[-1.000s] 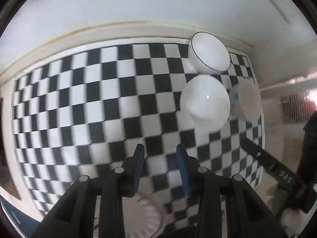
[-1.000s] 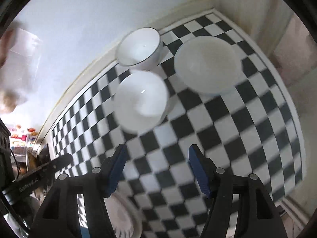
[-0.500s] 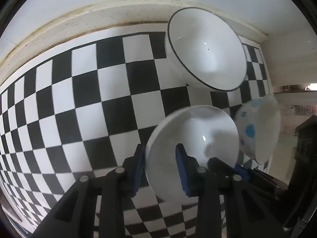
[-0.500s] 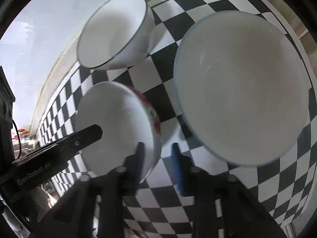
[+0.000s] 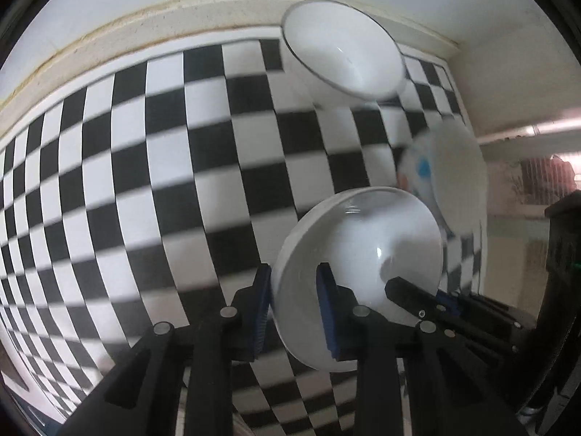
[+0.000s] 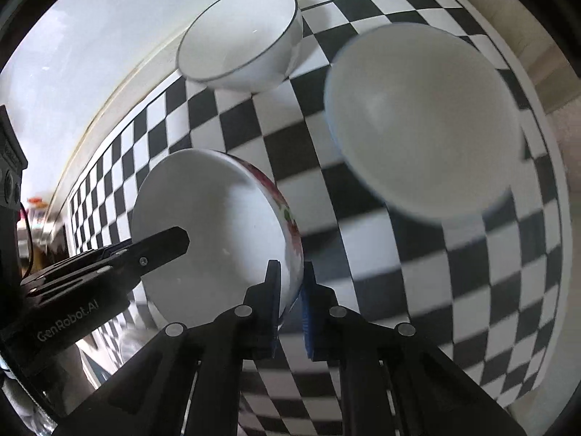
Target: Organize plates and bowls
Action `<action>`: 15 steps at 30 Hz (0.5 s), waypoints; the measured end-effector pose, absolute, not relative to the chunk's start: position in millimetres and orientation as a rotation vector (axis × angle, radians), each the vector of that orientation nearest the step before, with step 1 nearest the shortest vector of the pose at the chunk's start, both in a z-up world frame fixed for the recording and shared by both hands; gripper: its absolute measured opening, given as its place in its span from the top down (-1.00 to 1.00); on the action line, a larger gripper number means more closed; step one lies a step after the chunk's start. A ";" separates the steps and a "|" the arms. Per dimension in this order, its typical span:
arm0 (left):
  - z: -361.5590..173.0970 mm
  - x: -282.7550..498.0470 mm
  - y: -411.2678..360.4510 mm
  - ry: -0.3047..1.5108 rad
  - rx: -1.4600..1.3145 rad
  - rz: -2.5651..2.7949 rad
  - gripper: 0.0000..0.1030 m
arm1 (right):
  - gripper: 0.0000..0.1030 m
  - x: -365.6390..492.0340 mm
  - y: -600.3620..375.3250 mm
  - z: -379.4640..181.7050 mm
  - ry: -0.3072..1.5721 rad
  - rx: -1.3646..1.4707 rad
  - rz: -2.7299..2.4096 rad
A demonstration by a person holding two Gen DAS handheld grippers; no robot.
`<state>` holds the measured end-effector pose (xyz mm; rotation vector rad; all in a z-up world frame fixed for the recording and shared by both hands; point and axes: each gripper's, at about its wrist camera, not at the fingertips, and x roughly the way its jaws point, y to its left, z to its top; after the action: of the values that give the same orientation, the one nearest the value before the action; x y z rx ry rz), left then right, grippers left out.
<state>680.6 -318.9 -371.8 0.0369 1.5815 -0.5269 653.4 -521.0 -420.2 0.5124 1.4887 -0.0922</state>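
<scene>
Three bowls sit on a black-and-white checkered tabletop [image 5: 163, 167], and all three are empty.

The floral bowl [image 6: 218, 232], white inside with red and green flowers on its outer wall, is gripped by both tools at once. The left gripper [image 5: 294, 309] is clamped on one side of its rim, one blue-padded finger outside the wall and one inside. The right gripper [image 6: 290, 298] pinches the opposite side of the rim the same way. In the left wrist view the same bowl [image 5: 363, 254] appears plain white, tilted, with the right tool's black fingers reaching in from the right.

Beyond the left gripper and a little to its right stands a black-rimmed white bowl [image 5: 341, 51], deep and glossy, near the wall. From the right gripper it [image 6: 239, 36] lies ahead and to the left.

A wider, shallower bowl with a pale blue rim [image 6: 421, 116] lies ahead of the right gripper and to its right. In the left wrist view this bowl [image 5: 457, 170] is motion-blurred, with blue spots on its outside; the rest of the pattern cannot be made out.

Below the left gripper, a curved pale rim is mostly hidden by the tool's black arms and cannot be identified. The frame edges are dark and distorted by the lens.
</scene>
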 end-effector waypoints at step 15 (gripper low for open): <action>-385.6 565.9 -311.7 1.661 0.106 -0.600 0.55 | 0.77 530.8 -511.8 -421.9 1.548 0.471 -0.032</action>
<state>565.9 -311.7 -385.6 0.1056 1.6612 -0.5999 530.8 -511.8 -421.9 0.4705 1.5480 -0.0315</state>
